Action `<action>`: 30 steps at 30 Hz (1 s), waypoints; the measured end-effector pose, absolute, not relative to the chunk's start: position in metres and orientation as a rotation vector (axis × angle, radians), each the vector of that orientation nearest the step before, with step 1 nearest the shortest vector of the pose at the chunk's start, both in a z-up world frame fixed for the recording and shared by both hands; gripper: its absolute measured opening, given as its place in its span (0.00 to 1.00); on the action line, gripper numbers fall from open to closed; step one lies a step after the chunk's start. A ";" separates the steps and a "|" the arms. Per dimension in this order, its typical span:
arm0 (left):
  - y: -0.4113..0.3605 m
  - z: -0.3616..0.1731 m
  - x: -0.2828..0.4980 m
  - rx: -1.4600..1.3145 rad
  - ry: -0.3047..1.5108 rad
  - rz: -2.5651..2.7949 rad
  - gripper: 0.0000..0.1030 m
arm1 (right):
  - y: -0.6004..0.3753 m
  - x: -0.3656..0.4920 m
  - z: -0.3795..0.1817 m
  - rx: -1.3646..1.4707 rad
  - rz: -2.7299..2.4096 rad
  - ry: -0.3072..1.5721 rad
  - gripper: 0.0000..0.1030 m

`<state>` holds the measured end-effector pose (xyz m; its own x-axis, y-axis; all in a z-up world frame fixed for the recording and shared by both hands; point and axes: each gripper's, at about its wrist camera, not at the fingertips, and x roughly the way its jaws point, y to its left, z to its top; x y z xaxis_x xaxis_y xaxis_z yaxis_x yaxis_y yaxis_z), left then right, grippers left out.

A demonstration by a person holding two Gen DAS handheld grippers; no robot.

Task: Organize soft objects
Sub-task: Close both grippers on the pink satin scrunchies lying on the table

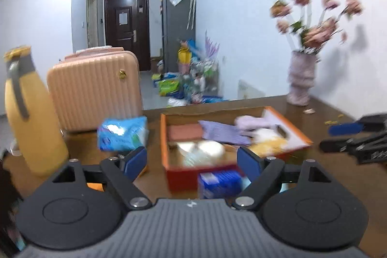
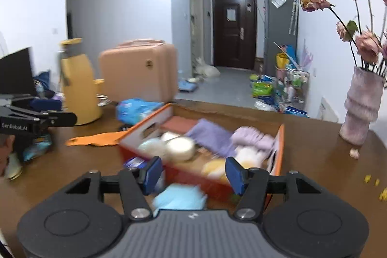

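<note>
Spread right gripper (image 2: 191,172) fingers overhang a blurred, perhaps tissue, blue packet (image 2: 179,197) (left gripper (image 1: 192,160) spread too).

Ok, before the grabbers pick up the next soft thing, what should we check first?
1. Left gripper fingers apart, holding nothing: ok.
2. Right gripper fingers apart, holding nothing: ok.
3. Orange box open on top: ok.
4. Room left inside the box: cannot tell; purple cloth, white rolls and other soft things already fill much of it, and the picture is blurry.
5. Soft things still outside: not ok; the light blue item and the blue pack lie on the table.
6. Vase stands apart from the box: ok.
</note>
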<state>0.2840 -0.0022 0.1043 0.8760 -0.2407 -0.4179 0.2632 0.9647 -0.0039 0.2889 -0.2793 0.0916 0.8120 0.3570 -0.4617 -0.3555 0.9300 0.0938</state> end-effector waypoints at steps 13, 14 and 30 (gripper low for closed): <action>-0.010 0.014 0.146 0.060 0.543 -0.199 0.83 | -0.274 0.147 -0.011 0.160 0.410 0.589 0.56; -0.008 0.014 0.147 0.048 0.542 -0.190 0.83 | -0.273 0.147 -0.012 0.163 0.408 0.582 0.56; 0.012 0.004 0.174 -0.115 0.584 -0.184 0.83 | -0.253 0.171 -0.018 0.344 0.593 0.548 0.50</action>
<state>0.1742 0.0123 0.0040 0.8183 -0.2050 -0.5371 0.1399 0.9772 -0.1599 0.1707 -0.2525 -0.0184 0.6942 0.6083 -0.3847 -0.4317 0.7796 0.4538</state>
